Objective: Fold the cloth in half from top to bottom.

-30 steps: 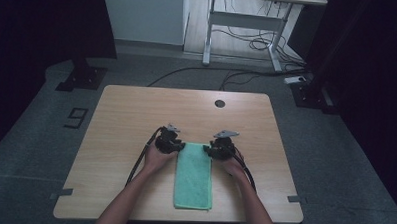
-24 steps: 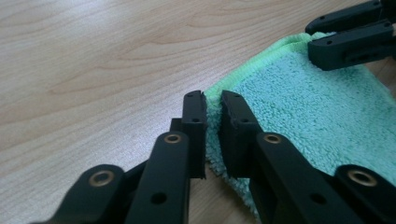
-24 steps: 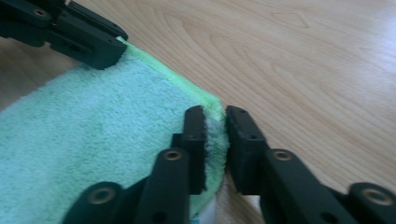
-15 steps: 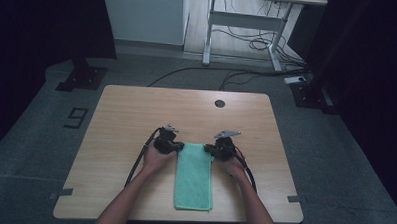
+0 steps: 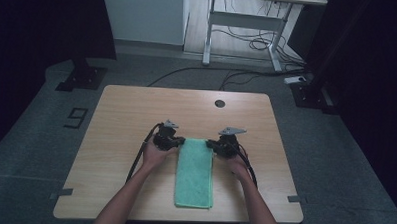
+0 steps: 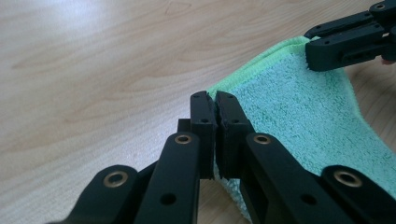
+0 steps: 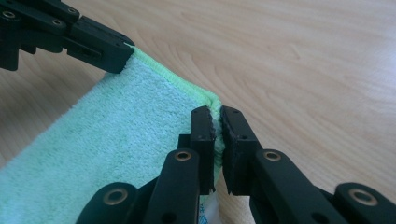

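Towel: green terry-cloth rectangle (image 5: 195, 173), folded to a long narrow strip, flat on pale wood-grain tabletop (image 5: 121, 114), running from near edge toward centre, between both forearms. Far short edge at the grippers.

Left black two-jaw gripper (image 6: 214, 100): jaws together, clamped on towel's far left corner, cloth edge pinched between pads. Right black two-jaw gripper (image 7: 217, 114): same, clamped on far right corner, lime hem visible between pads. Each seen from the other's camera, tips at opposite ends of the same hem.

Change vs 1 s and 0.5 s ago: almost none. Same hand spots in high view, towel same shape and place, no lift, no slack taken up. So: grasp phase looks done, both corners secured, motion paused w/ cloth flat.

Meaning, as a judgement: prob. set for next fold, i.e. far edge raised and carried toward near edge. Needs both hands moving together at equal height; uneven pull would skew hem. Risk: thin bite on corners, esp. if layers slip apart.
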The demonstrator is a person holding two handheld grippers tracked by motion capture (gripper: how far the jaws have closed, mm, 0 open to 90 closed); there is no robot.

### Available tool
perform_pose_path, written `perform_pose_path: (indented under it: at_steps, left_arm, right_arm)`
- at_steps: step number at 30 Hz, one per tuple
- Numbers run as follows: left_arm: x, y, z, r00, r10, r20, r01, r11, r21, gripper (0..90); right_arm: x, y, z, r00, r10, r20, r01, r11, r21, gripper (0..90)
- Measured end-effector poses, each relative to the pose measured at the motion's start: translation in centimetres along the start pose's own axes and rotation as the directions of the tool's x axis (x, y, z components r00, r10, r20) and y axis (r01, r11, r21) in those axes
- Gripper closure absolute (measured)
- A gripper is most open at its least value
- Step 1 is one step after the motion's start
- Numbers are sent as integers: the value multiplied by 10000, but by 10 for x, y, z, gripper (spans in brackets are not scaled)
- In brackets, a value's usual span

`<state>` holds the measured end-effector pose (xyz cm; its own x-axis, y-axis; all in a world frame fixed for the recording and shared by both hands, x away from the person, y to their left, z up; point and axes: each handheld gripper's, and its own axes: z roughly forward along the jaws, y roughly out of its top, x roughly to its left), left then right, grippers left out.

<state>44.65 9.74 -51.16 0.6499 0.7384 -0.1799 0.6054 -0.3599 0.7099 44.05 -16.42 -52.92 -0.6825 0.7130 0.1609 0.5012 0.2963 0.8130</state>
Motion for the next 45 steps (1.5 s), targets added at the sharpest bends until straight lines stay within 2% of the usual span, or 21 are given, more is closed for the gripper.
perform_pose_path:
  at_steps: [2, 4, 10, 14, 21, 25, 29, 38, 45]
  left_arm:
    - [-2, 3, -3, 10000, 61, -22, -61, 9999, -97, 866]
    - [-4, 7, -7, 9998, 161, -93, -162, 9997, -157, 866]
    - [-7, 17, -19, 9995, 217, -215, -227, 9985, -491, 865]
    - [-9, 19, -23, 9992, 301, -264, -317, 9977, -602, 866]
    - [-7, 27, -20, 9979, 471, -443, -499, 9967, -635, 866]
    - [-3, 39, -21, 9980, 465, -417, -496, 9959, -756, 866]
    - [-5, 51, -26, 9972, 582, -468, -624, 9935, -951, 866]
    - [-9, 38, -18, 9966, 622, -544, -664, 9947, -788, 865]
    - [-11, 34, -23, 9969, 645, -451, -686, 9930, -963, 864]
  right_arm:
    - [0, 2, -4, 10000, 46, 21, -46, 9998, -211, 840]
    - [0, 5, -7, 10000, 61, 39, -60, 9998, -184, 839]
    - [5, 20, -19, 9999, -121, 69, 125, 9981, -605, 840]
    - [6, 24, -24, 9998, -173, 68, 177, 9979, -627, 839]
    - [4, 27, -22, 9998, -132, 167, 141, 9981, -595, 840]
    - [0, 36, -23, 9991, -185, 387, 212, 9975, -681, 840]
    - [-2, 47, -27, 9972, -220, 711, 291, 9945, -1004, 841]
    - [-3, 37, -26, 9982, -153, 582, 204, 9959, -879, 840]
    - [-1, 34, -28, 9986, -171, 509, 222, 9946, -1018, 839]
